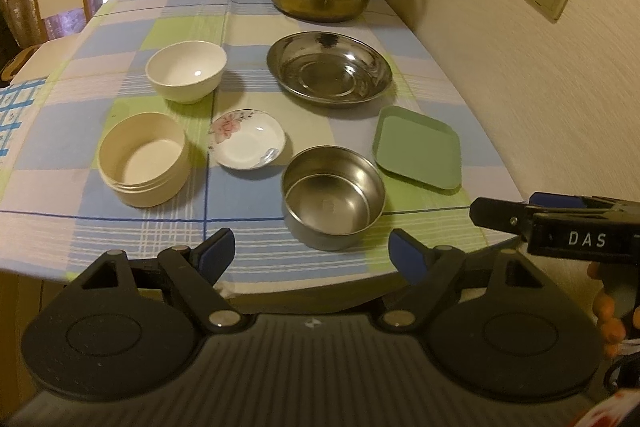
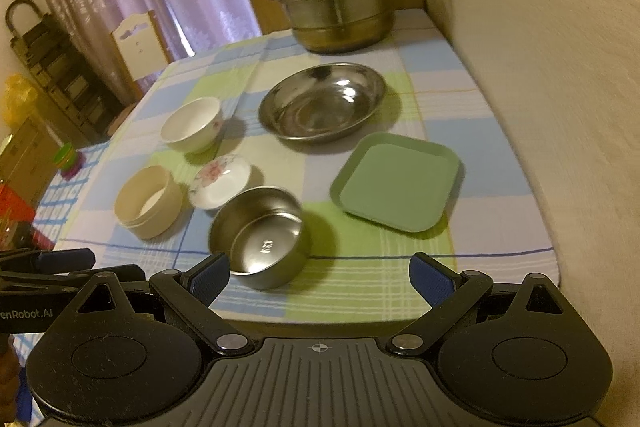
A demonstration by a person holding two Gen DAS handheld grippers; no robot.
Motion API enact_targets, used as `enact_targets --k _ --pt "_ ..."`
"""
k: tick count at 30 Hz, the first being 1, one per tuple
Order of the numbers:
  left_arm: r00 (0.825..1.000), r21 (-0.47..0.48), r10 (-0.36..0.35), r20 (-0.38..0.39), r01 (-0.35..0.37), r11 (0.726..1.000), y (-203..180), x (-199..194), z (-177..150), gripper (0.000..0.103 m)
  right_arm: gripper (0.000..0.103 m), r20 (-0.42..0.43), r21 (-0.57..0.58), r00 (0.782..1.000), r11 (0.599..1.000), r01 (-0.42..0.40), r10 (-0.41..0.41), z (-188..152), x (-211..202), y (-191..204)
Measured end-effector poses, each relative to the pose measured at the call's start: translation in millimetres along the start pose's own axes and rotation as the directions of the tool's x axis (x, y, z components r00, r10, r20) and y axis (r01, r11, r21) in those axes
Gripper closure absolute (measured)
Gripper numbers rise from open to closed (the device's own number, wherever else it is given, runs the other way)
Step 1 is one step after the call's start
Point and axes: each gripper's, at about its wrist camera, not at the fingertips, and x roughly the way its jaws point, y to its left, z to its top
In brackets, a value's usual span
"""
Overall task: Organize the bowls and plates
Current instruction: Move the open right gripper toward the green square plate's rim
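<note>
Blue pads on both tongs stand wide apart and hold nothing: your left tongs [image 1: 312,253] hover at the near edge of the bench [image 1: 256,263], and your right tongs [image 2: 320,277] do the same just beside them. Closest to both sits the small steel bowl [image 2: 260,233], straight-walled, stiff, light and slick, so pinch one wall at the rim rather than trying to span it. Just beyond it lies the flowered saucer [image 1: 247,139], glazed, breakable and low, offering only a thin lip to grip. Left of that, the cream round container [image 1: 144,159] has a thick upright wall that should take a firm pinch. Farther back, the white bowl [image 1: 186,71] looks like ceramic; handle it gently by its rim. On the right, the green square plate [image 2: 396,181] seems light plastic, best taken at an edge. The wide steel dish [image 2: 322,101] behind it is shallow, slippery and likely to tilt when lifted from one side.
</note>
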Motion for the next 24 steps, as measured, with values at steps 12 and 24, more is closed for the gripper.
enact_targets --k 12,24 --pt "0.997 0.044 -0.068 -0.030 0.070 0.997 -27 30 10 0.023 0.015 0.055 0.059 0.998 0.998 0.037 -0.040 -2 -4 -36" --pt "0.991 0.129 -0.127 -0.042 0.131 0.983 -48 68 38 0.033 0.019 0.096 0.124 0.992 0.990 0.072 -0.084 6 1 -62"
